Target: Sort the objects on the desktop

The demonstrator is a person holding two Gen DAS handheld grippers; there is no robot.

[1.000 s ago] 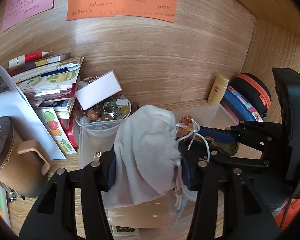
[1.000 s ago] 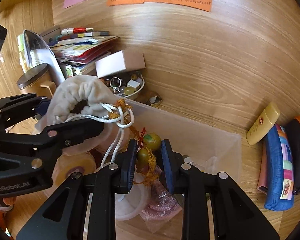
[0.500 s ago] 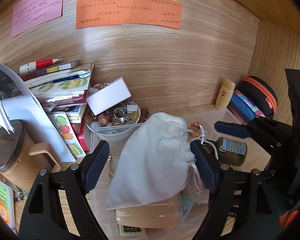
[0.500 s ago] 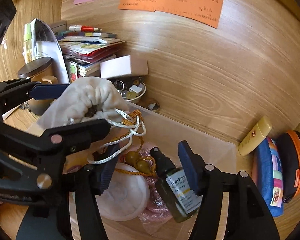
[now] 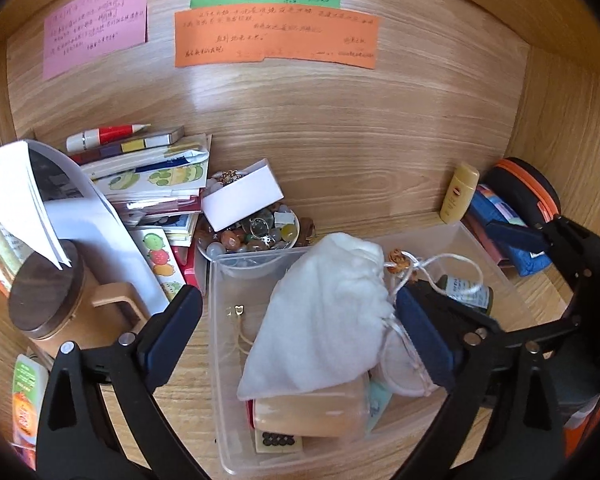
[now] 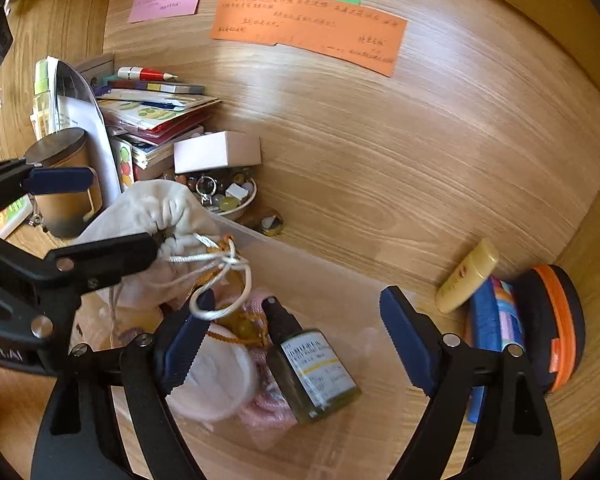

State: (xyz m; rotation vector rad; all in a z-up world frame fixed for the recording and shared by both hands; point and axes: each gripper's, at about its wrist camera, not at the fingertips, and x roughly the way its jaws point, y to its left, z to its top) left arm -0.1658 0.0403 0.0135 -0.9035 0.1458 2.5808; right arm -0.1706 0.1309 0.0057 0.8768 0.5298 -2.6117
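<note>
Left gripper (image 5: 300, 328) is seen with jaws spread wide, just opened further; the white drawstring cloth pouch (image 5: 324, 320) lies between them, released, no pad pressing on it. The pouch rests inside the clear plastic bin (image 5: 220, 360), on top of a beige rounded case (image 5: 312, 412), leaning toward the bin's back edge. Its white cord loop (image 5: 452, 268) is draped over the right finger of the left gripper.

Right gripper (image 6: 296, 340) is also spread wide, jaws just opened further, nothing clamped. Between its fingers a green glass spray bottle with white label (image 6: 312, 372) lies on its side on the bin floor, not touched by either pad. The left pad sits just beside a round white cotton pad (image 6: 216, 384) and a pink mesh item (image 6: 268, 412).

On the wooden desk, left of the bin: a tan mug with dark lid (image 5: 48, 300), a stack of booklets (image 5: 152, 184), a bowl of coloured stones (image 5: 256, 236) with a white box (image 5: 244, 196) on it. At the back right corner: a yellow tube (image 5: 458, 192), a blue pouch (image 5: 504, 224), a black case with orange zip (image 5: 528, 188).

Only the left view shows the beige case and a tile with dots (image 5: 278, 440) at the bin's front edge. Only the right view shows the pink mesh and orange-cord amber beads (image 6: 244, 328).
</note>
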